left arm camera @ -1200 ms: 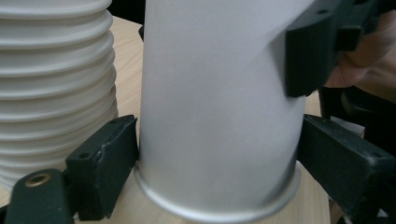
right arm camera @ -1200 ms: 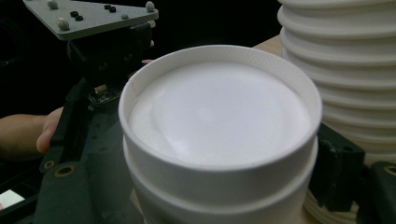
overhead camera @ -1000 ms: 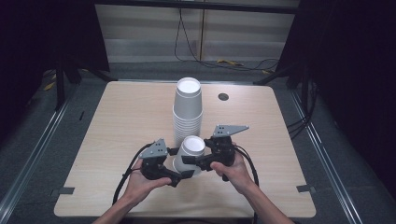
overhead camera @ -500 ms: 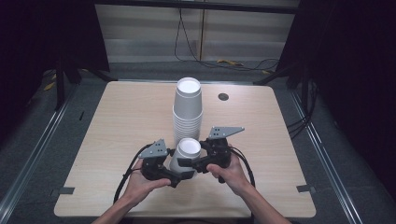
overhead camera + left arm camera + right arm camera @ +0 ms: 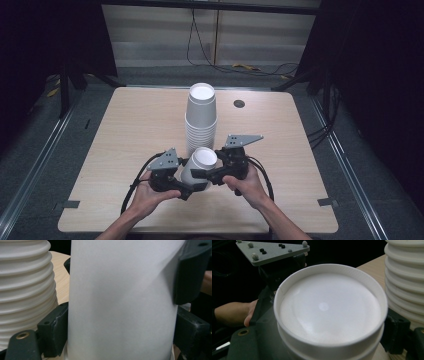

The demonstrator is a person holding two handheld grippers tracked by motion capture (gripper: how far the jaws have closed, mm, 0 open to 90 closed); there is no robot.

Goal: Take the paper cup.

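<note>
Tall stack of nested white paper cups (image 5: 201, 117), upside down, bases up, standing on the pale wooden table (image 5: 125, 130) near its middle. Just in front of that stack, toward the person, a single white paper cup (image 5: 199, 164), also base up and tilted slightly, held off to the near side of the stack and close against its lowest rims. Clamped on this cup from the left side, the black left gripper (image 5: 186, 186), grey three-cornered plate on top, held in the left hand (image 5: 145, 197); in the left gripper view, black jaws pressed against both sides of the cup's smooth wall (image 5: 120, 302), with the ribbed rims of the stack (image 5: 25, 290) just to the left. Pinching the same cup from the right side, the black right gripper (image 5: 210, 172), held in the right hand (image 5: 247, 185); in the right gripper view, the cup's recessed base (image 5: 329, 307) facing the camera, a second rim showing just under the first, so possibly two cups nested, hard to tell. Black jaw pads set close at either side of it. Beyond the cup, the left gripper's grey plate (image 5: 272, 251) and a thumb (image 5: 249, 312). Stack's rims (image 5: 404, 277) at the right edge. Behind the stack, toward the far right of the table, a small dark round hole (image 5: 239, 104). Black cables trailing from both grippers back toward the near edge.
</note>
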